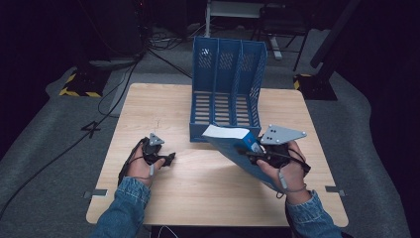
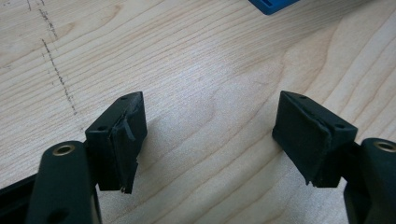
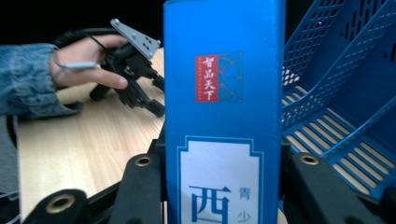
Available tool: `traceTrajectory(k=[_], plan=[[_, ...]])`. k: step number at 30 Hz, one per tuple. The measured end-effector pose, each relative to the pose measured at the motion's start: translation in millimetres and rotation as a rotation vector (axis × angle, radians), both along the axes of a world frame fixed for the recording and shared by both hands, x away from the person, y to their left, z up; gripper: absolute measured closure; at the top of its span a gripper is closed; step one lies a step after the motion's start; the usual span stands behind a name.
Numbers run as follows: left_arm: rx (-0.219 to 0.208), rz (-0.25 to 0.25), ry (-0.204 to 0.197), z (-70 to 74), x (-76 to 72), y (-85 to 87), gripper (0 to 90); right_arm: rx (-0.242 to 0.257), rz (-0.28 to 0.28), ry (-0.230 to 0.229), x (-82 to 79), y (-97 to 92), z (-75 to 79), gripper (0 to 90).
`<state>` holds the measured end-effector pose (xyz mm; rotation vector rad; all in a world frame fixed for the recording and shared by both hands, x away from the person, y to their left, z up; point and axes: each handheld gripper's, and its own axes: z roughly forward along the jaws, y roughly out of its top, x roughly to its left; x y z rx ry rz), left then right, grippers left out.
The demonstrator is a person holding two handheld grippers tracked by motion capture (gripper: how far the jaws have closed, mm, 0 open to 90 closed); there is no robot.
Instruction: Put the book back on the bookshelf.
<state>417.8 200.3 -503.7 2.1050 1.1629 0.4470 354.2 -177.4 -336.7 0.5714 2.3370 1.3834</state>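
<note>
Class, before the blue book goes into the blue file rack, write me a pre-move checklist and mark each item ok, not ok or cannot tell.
1. Right gripper clamped on the blue book: ok.
2. File rack standing upright on the table: ok.
3. Rack compartments free of contents: ok.
4. Left gripper open, holding nothing: ok.
5. Left gripper away from the rack's mouth: ok.
6. Book aligned with a compartment: not ok, it is tilted.
</note>
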Motion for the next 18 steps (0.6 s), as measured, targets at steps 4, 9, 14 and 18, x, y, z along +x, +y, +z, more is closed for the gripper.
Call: traceTrajectory(k=[4, 9, 14, 18], plan=[[-0.002, -0.002, 0.000, -0.1, 1.2, 0.1, 24.7, 0.033, 0.018, 0.021, 2.5, -5.8, 4.7, 61.6], [0.001, -0.005, 0.004, 0.1, 1.9, 0.5, 24.5, 0.084, 0.033, 0.042, 6.0, -15.4, 11.5, 61.6], [0.003, -0.002, 0.002, 0.2, 2.1, 0.3, 24.4, 0.144, 0.066, 0.063, 10.8, -25.5, 15.8, 61.6], [0.003, -0.001, 0.001, 0.1, 2.2, 0.3, 24.4, 0.173, 0.078, 0.067, 13.9, -28.2, 16.1, 61.6]])
